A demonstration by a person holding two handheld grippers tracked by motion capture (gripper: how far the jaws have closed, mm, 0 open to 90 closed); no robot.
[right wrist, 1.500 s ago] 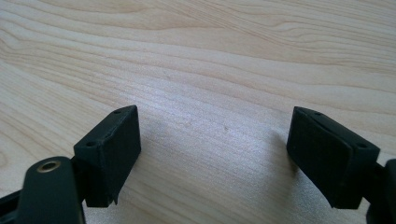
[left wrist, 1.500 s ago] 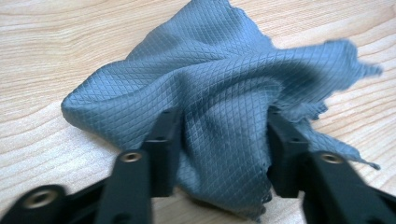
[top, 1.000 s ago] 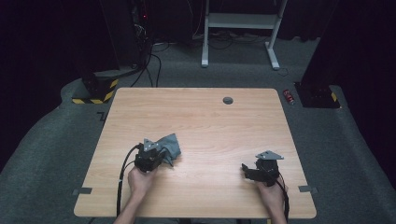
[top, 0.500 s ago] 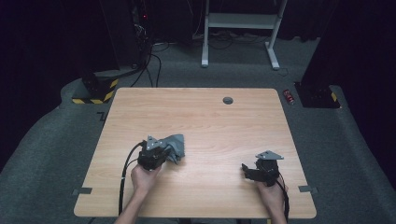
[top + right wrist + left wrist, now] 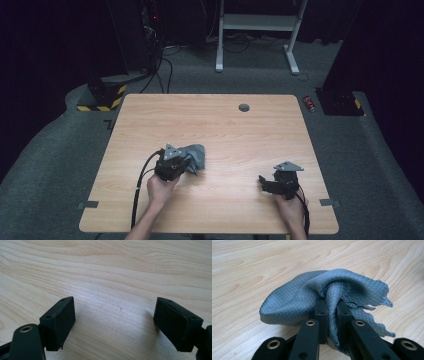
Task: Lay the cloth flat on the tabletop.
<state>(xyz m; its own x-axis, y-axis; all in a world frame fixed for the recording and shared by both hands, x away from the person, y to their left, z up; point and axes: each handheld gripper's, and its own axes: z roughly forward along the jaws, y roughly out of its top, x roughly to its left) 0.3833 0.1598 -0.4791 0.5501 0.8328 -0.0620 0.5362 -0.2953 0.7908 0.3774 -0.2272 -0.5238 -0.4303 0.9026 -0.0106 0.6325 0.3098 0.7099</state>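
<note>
Grey cloth [image 5: 312,300] bunched on the bench [image 5: 225,125], a fold pinched tight in the left tool [image 5: 331,312], likely to lift or drag it, while right of the cloth the right tool [image 5: 113,320] waits wide open, holding nothing.

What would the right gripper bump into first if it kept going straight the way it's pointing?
Probably just the wooden table. The right gripper has its jaws wide open with nothing between them, and bare wood lies ahead. In the high view it points left, roughly toward the grey cloth, but that lies well off.
</note>
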